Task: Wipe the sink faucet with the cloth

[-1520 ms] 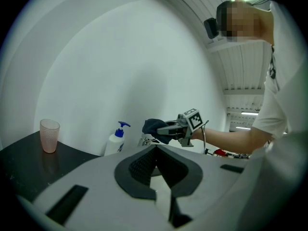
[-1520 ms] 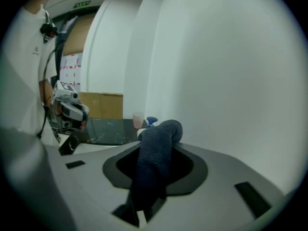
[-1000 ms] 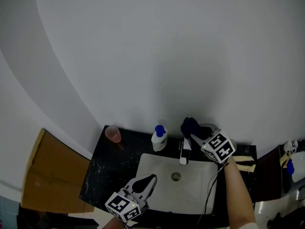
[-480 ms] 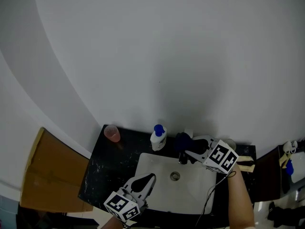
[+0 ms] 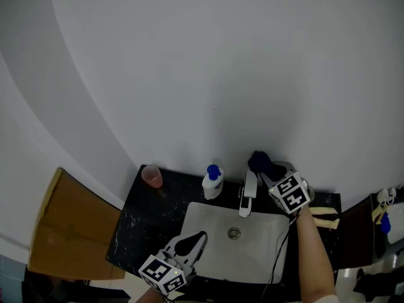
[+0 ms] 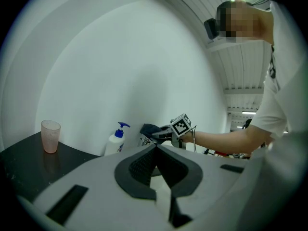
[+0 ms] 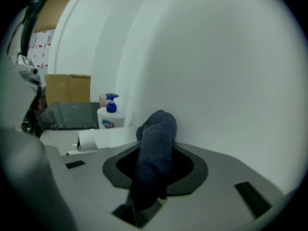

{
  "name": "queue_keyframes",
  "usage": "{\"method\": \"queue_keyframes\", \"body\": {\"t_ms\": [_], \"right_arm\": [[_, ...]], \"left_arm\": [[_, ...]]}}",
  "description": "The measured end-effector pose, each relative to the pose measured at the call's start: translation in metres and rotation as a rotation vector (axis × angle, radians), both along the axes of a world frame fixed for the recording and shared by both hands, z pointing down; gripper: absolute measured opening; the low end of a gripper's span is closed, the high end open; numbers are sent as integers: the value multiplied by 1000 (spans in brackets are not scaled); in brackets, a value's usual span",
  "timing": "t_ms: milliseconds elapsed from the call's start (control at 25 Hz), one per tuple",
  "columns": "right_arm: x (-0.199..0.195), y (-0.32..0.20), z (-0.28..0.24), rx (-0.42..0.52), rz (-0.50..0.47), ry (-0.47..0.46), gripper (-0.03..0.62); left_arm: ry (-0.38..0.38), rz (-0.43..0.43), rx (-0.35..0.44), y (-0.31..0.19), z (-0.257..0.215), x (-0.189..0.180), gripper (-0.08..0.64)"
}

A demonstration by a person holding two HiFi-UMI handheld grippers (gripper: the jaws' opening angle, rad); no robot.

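Observation:
The chrome faucet (image 5: 247,193) stands at the back rim of the white sink (image 5: 203,225). My right gripper (image 5: 267,173) is shut on a dark blue cloth (image 5: 261,163), which it holds just right of and behind the faucet's top, close to the wall. In the right gripper view the cloth (image 7: 155,148) fills the gap between the jaws, and the faucet (image 7: 102,137) lies just to its left. My left gripper (image 5: 199,237) hovers over the sink's front edge, its jaws shut with nothing in them (image 6: 155,147).
A white soap bottle with a blue pump (image 5: 211,182) stands left of the faucet. A pink cup (image 5: 151,177) sits at the black counter's back left corner (image 5: 136,226). A cardboard box (image 5: 66,232) lies left of the counter. The white wall rises right behind the faucet.
My right gripper swept the cloth down and left across the faucet, then back up to its right rear side. The left gripper has barely moved.

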State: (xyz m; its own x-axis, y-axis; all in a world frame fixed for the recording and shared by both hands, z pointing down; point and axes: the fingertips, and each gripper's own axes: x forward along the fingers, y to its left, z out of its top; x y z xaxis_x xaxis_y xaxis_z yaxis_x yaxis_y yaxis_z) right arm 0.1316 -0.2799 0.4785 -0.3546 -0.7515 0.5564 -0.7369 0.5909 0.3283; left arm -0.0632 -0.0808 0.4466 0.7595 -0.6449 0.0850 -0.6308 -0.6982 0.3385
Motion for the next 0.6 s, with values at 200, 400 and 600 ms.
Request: {"method": "queue_keyframes", "body": {"t_ms": [200,400,600], "right_arm": [[10,31,-5,6,10,-135,121],[-27,109,-35,16,-176,-379,121],[-82,170,2,-206,-393,-413,121]], "left_arm": [[-14,-6,3,2,-6,0,0],[-8,6,4,7,-3,2,0],[-15,25,1,13,0,8,0]]}}
